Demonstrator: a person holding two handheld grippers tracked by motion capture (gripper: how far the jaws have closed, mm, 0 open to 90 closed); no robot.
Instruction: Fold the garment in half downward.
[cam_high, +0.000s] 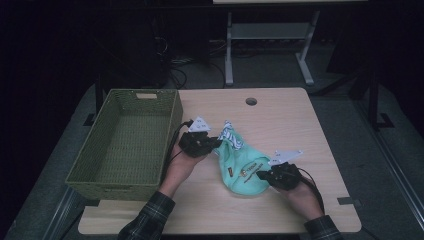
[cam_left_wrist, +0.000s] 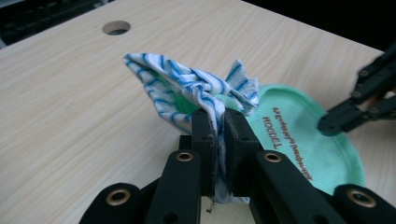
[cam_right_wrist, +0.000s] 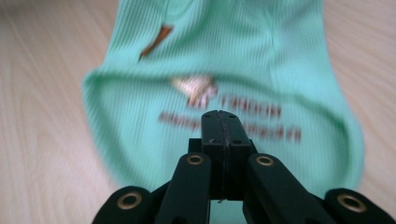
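A mint-green garment (cam_high: 241, 165) with brown lettering lies bunched at the middle of the wooden table (cam_high: 285, 125). Its blue-and-white striped part (cam_high: 229, 134) sticks up at the far end. My left gripper (cam_high: 218, 143) comes in from the left and is shut on that striped cloth (cam_left_wrist: 187, 88), which bulges out above the pressed jaws (cam_left_wrist: 223, 116). My right gripper (cam_high: 260, 174) sits at the garment's near right edge. Its jaws (cam_right_wrist: 220, 114) are pressed together with green fabric (cam_right_wrist: 233, 56) running under and past them. The right gripper's tip (cam_left_wrist: 327, 125) touches the green rim in the left gripper view.
A green woven basket (cam_high: 107, 192) stands empty at the table's left side, close to my left hand. A round cable hole (cam_high: 251, 101) lies in the far part of the tabletop. Beyond the table there is a dark floor with a white desk frame (cam_high: 229, 55).
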